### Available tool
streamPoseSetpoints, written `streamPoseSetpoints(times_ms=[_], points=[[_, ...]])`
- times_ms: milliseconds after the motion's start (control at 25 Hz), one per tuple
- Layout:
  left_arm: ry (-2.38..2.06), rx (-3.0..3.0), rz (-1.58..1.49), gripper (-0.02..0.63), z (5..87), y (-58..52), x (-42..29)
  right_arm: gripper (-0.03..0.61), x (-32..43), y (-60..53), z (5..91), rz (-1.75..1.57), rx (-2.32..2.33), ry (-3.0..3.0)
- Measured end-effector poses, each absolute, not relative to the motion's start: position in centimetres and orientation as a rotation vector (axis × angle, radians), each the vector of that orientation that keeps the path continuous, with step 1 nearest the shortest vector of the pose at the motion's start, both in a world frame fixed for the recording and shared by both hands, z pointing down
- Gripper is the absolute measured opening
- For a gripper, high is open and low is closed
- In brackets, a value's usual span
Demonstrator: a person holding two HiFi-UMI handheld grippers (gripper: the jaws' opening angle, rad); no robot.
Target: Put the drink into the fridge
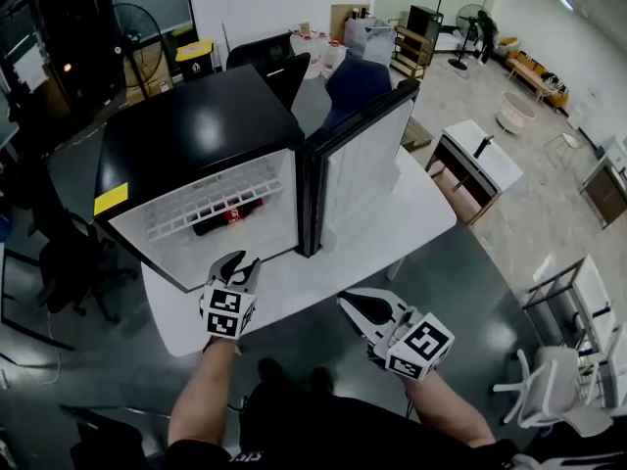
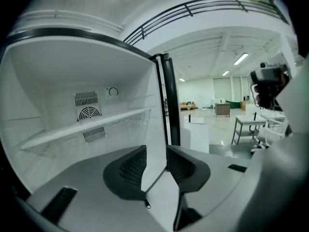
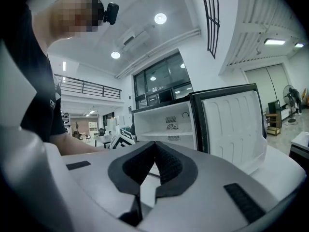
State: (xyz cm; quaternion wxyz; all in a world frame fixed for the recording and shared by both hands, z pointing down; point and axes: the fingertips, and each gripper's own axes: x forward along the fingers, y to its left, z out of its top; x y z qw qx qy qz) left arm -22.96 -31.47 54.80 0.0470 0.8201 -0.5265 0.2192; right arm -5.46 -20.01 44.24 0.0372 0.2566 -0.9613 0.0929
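The drink bottle (image 1: 227, 216), dark with a red label, is seen lying on its side on the floor of the mini fridge (image 1: 196, 130), under the white wire shelf (image 1: 211, 202). The fridge is set on the white table (image 1: 392, 225), and its door (image 1: 367, 160) is swung wide open to the right, with the white liner turned towards the near right.

The left gripper (image 1: 235, 262) is held just in front of the fridge opening; a narrow gap is kept between its jaws and nothing is held in it. The right gripper (image 1: 351, 305) is held over the near edge of the table, its jaw tips brought together on nothing.

The placing is judged to be done, so closing the door is taken as the step in hand. The door's far free edge should be reached by the right gripper, which is nearer to it, and caught from behind. The door should be drawn round in one smooth arc, then pressed flat against the seal. The left gripper should be kept clear of the opening so that it is not trapped. A gentle push is advised, since a slam could set the lying bottle rolling.
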Motion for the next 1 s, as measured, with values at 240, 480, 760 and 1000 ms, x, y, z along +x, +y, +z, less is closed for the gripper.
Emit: streamPoseSetpoints(times_ms=[240,480,760,1000], points=[[-1.601,2.463,0.456,0.112,50.7,-27.0,-23.5,0.015,-7.1,-19.0,43.0,0.225,0.791,-2.968],[-1.611,2.519,0.329,0.079,47.6,-22.9,-26.9,0.014,-11.7,-17.1,42.1,0.137,0.837,-2.938],[-1.545,2.559,0.332,0.064,46.6,-16.2,-31.7,0.012,-17.1,-12.1,39.6,0.090,0.903,-2.963],[-1.546,2.655,0.293,0.037,44.0,-11.3,-33.2,0.012,-17.7,-7.9,38.4,0.070,0.984,-2.959]])
